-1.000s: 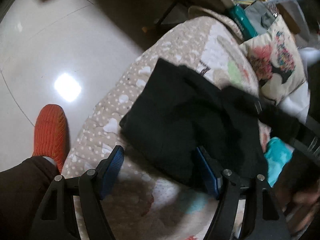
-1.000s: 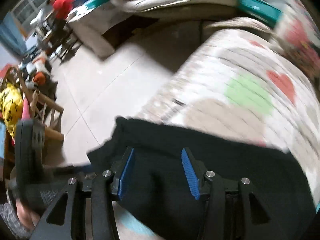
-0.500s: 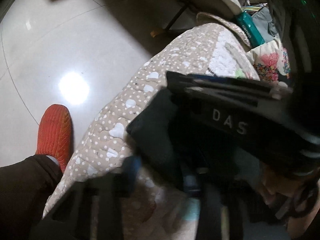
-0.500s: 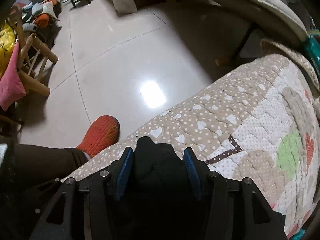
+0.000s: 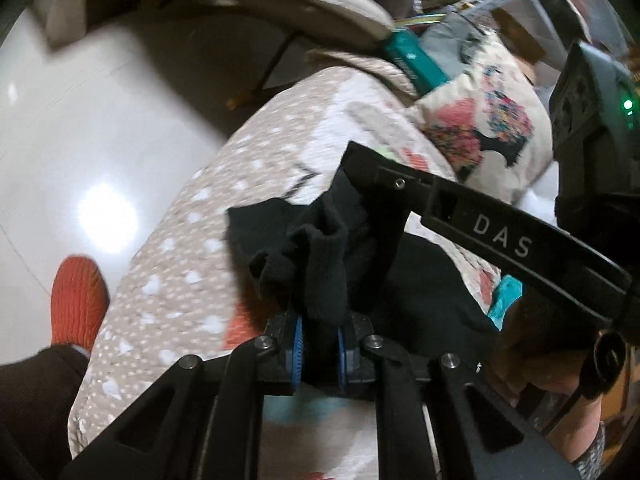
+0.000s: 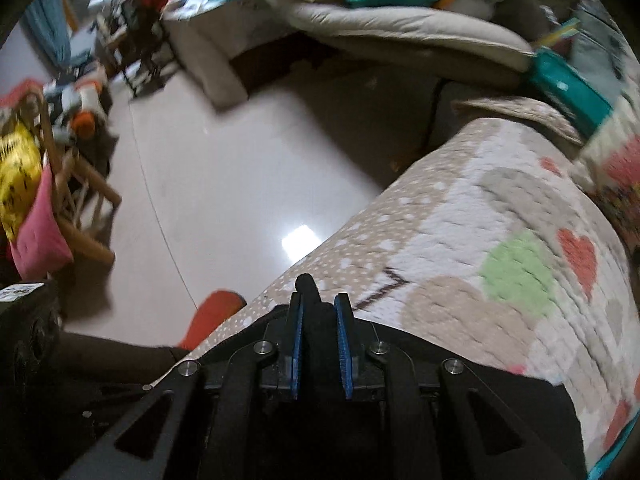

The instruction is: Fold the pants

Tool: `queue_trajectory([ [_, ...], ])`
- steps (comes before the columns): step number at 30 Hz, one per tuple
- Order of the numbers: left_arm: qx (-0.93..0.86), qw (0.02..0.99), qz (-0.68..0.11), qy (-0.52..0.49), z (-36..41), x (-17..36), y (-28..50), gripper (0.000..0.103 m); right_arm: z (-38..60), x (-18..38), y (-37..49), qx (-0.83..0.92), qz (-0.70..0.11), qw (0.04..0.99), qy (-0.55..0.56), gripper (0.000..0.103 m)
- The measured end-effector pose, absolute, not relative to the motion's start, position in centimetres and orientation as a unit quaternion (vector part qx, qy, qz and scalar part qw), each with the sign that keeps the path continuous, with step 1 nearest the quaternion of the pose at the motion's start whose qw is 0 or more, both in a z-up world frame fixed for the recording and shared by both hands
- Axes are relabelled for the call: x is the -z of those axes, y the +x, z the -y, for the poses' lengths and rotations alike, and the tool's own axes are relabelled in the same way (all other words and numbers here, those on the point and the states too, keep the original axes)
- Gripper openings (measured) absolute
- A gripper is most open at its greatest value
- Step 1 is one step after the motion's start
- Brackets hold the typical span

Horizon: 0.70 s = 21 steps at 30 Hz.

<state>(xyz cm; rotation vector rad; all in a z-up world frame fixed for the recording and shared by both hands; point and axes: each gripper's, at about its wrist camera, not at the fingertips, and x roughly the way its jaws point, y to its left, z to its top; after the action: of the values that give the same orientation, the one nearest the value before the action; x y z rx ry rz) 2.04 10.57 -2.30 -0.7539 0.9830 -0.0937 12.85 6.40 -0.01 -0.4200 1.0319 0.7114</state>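
Observation:
The black pants lie on a heart-patterned quilt. My left gripper is shut on a bunched edge of the pants, which stands up between its blue pads. My right gripper is shut on another fold of the pants and shows in the left wrist view as a black body marked DAS, close beside and above the left one. The rest of the pants is hidden under the grippers.
A patterned cushion lies at the quilt's far end. The shiny tiled floor lies left of the quilt. My orange slipper stands by the quilt's edge. A wooden chair with a pink cloth stands at the far left.
Both grippers went from open to shut on the pants' edge. The right gripper has moved in close beside the left one, and the fabric is bunched and lifted.

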Motion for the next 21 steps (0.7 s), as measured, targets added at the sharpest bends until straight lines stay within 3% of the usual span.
queue_trajectory([
  [8, 0.108, 0.811, -0.476, -0.321, -2.0, 0.7, 4.6, 0.012, 5.4, -3.9, 14.1, -0.294, -0.469, 0.827, -0.1, 0.016],
  [21, 0.169, 0.808, -0.52, -0.221, 12.1, 0.5, 6.2, 0.012, 23.0, -2.6, 13.8, -0.205, -0.473, 0.856, 0.037, 0.016],
])
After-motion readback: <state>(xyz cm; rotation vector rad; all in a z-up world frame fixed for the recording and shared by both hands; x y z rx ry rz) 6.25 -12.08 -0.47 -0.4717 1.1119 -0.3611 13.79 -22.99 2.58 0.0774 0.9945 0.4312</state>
